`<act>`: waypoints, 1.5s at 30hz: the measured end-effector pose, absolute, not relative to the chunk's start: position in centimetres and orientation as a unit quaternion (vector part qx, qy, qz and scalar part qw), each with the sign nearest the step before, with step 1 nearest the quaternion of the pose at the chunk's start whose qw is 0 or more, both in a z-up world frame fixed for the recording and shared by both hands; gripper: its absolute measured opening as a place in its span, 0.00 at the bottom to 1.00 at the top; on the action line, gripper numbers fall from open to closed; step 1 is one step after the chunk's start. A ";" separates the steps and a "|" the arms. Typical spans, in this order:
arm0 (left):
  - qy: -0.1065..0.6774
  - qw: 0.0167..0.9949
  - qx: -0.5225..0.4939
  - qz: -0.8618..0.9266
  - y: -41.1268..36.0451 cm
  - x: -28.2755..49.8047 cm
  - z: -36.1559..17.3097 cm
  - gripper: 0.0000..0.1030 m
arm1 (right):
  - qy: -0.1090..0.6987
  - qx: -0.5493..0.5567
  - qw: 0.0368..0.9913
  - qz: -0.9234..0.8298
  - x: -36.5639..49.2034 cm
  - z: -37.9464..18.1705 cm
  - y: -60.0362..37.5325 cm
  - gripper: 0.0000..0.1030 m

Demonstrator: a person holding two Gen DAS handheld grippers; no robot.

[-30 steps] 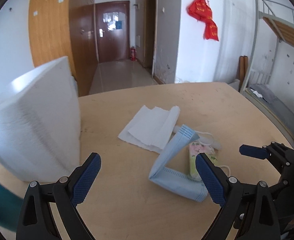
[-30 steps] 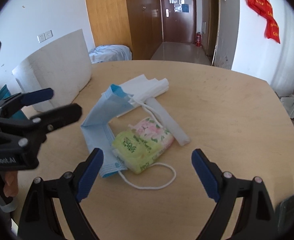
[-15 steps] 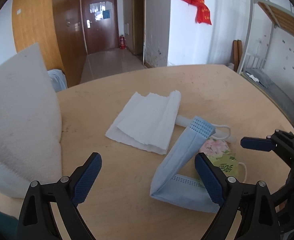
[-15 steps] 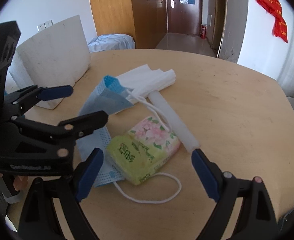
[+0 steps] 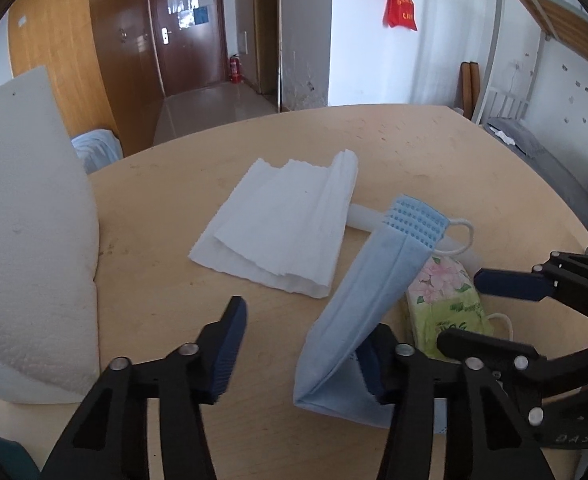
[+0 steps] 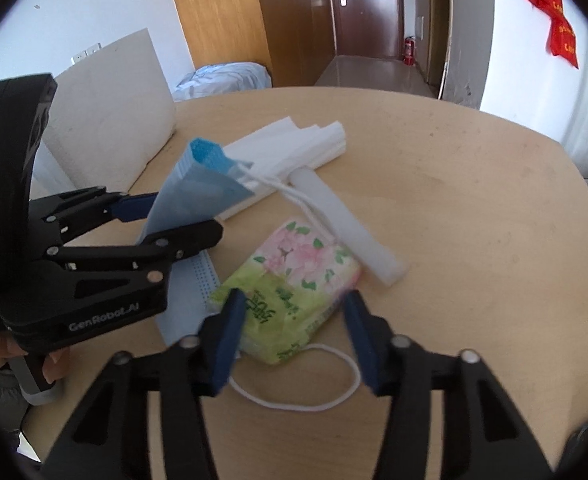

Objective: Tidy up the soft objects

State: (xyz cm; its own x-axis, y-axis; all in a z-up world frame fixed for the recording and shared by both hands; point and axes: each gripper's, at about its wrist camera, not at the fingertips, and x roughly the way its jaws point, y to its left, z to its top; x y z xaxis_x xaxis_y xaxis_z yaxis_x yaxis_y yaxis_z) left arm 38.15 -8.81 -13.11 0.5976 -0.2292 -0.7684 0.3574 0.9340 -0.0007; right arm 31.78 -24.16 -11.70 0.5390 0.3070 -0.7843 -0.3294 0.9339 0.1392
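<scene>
Round tan wooden table [image 6: 474,184]: my right gripper [image 6: 294,320], spread, straddles green floral tissue pack [image 6: 290,292]; left gripper [image 5: 306,344], spread, brackets blue pleated mask [image 5: 370,292]. I'd pinch centrally, gently.

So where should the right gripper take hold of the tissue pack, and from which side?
Across its short width at the near green end, coming from the near side. The tissue pack lies flat, that end pointing into the open right gripper; its far end abuts the white tube.
</scene>
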 end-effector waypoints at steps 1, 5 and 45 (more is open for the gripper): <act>0.419 0.889 0.076 -0.166 -8.8 38.0 -13.1 0.44 | 0.443 -0.014 0.878 0.181 31.7 -11.7 -24.1 0.50; 0.424 0.887 0.077 -0.168 -8.7 37.9 -13.4 0.32 | 0.442 -0.017 0.878 0.182 31.6 -11.6 -24.0 0.34; 0.371 0.911 0.108 -0.143 -7.8 35.5 -10.7 0.08 | 0.404 0.055 0.903 0.136 29.5 -9.6 -31.4 0.16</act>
State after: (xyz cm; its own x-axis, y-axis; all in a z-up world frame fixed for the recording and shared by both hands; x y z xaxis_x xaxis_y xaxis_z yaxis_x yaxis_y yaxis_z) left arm 35.49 -7.78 -10.66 0.6845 -0.1794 -0.7066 0.3402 0.9359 0.0919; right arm 29.47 -31.38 -9.59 0.6373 0.2897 -0.7141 -0.2013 0.9571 0.2086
